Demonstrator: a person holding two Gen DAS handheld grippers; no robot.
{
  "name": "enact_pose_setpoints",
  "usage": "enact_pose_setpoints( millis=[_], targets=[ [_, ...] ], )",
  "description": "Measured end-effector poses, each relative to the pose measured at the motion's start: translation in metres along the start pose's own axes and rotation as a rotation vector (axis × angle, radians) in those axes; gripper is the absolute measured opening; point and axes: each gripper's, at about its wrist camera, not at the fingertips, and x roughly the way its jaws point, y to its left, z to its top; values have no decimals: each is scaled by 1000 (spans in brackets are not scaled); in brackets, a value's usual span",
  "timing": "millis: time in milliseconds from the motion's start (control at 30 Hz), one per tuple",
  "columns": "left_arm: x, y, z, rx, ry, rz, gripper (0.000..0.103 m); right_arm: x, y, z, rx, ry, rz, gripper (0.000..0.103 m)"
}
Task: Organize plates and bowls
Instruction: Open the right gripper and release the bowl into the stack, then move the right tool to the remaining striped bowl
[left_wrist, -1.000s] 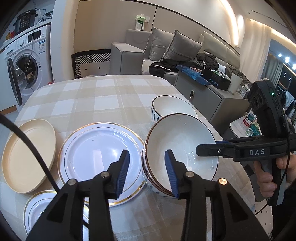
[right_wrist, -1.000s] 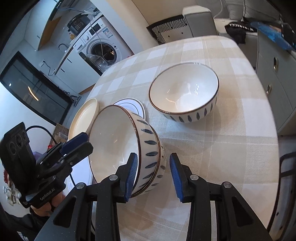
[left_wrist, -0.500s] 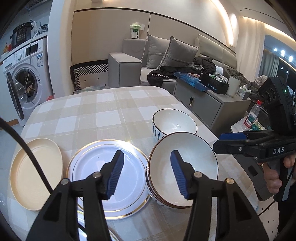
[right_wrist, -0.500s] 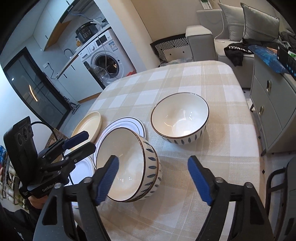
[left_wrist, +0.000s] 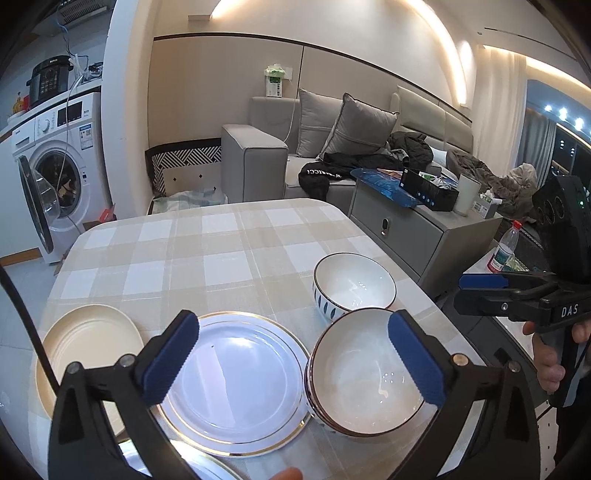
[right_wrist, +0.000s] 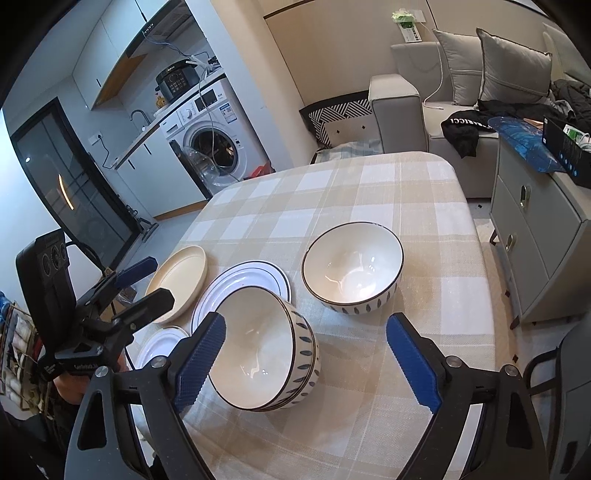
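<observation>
Both claws, the left gripper (left_wrist: 291, 358) and right gripper (right_wrist: 306, 358), have just opened wide and hold nothing. The stacked white bowls with blue leaf marks (right_wrist: 264, 360) sit tilted near the tabletop's front edge, touching the gold-rimmed white plate (left_wrist: 236, 380); a bump could slide them.

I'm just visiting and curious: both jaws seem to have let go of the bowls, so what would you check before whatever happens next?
1. Left gripper jaws wide, just opened, nothing between them: ok.
2. Right gripper jaws wide, just opened, empty: ok.
3. Stacked bowls nested, resting on the table: ok, though they lean toward the large plate.
4. Single bowl upright, apart from the stack: ok.
5. Gold-rimmed plate flat, touching the stack or not: cannot tell.
6. Cream plate unstacked: not ok.
</observation>
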Motion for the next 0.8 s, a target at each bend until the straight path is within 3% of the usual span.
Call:
enact_pose_setpoints(
  millis=[400,800],
  targets=[
    [-19,7,33,21,-52,-5,103,-37,9,24,21,-86,-15,91],
    [-74,2,79,104,-133,-16,103,-105,42,58,37,-195,-34,92]
  ],
)
